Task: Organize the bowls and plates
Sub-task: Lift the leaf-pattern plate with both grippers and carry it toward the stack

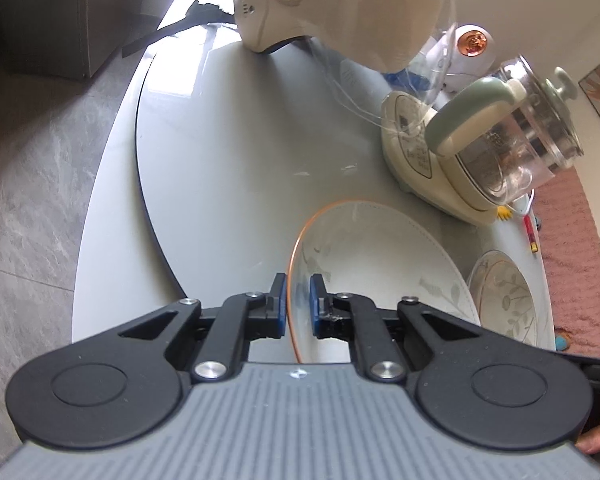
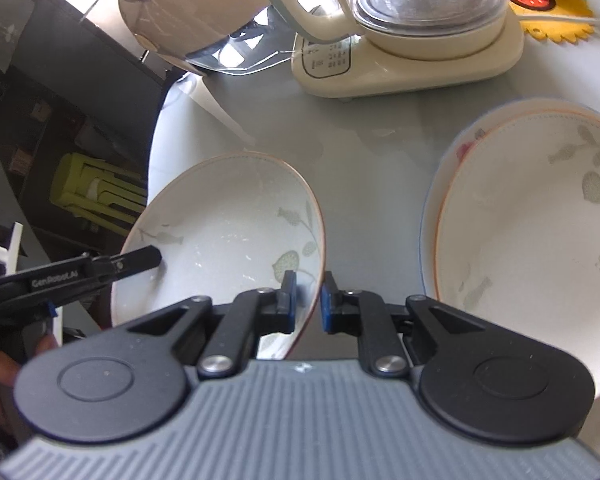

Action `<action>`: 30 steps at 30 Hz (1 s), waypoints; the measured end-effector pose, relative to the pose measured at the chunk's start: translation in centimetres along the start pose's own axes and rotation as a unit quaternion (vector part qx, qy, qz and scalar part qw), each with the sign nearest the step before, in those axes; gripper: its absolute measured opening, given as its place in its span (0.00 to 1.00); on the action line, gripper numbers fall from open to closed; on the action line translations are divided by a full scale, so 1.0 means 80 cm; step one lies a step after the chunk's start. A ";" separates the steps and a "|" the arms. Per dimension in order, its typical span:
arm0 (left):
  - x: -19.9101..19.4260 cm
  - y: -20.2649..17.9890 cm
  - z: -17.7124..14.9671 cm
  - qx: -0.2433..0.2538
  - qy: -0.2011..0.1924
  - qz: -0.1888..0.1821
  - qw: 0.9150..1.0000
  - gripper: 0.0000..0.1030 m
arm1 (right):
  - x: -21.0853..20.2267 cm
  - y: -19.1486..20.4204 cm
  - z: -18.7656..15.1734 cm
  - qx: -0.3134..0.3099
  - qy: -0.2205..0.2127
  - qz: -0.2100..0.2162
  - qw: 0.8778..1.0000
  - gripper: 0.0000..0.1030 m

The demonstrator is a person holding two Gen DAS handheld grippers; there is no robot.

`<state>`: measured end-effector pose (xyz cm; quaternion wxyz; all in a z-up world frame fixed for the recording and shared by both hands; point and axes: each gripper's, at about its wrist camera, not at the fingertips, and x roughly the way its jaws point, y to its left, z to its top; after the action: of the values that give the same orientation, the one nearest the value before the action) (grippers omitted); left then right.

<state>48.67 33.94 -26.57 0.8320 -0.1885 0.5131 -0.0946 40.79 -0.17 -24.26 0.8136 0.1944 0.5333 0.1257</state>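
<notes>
Blue-padded left hand-held gripper [image 1: 298, 300] and right hand-held gripper [image 2: 309, 300], angled downward, each clamped on plate [image 2: 228, 232] rim.

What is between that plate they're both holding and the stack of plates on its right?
Nothing visible. The left gripper and the right gripper pinch opposite rims of the plate, and only bare tabletop lies between it and the stacked plates. The kettle stands farther back, clear of that gap.

Both grippers, left gripper [image 1: 298, 300] and right gripper [image 2: 308, 300], point steeply down, jaws clamped nearly together.
</notes>
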 end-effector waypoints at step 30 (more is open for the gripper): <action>0.019 -0.141 -0.038 0.004 0.017 -0.052 0.998 0.12 | -0.119 -0.097 -0.009 -0.008 -0.074 -0.005 0.997 0.15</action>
<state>47.05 22.46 -24.38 0.8177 -0.2099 0.5167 -0.1429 36.29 -10.86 -20.22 0.8529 0.1943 0.4717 0.1112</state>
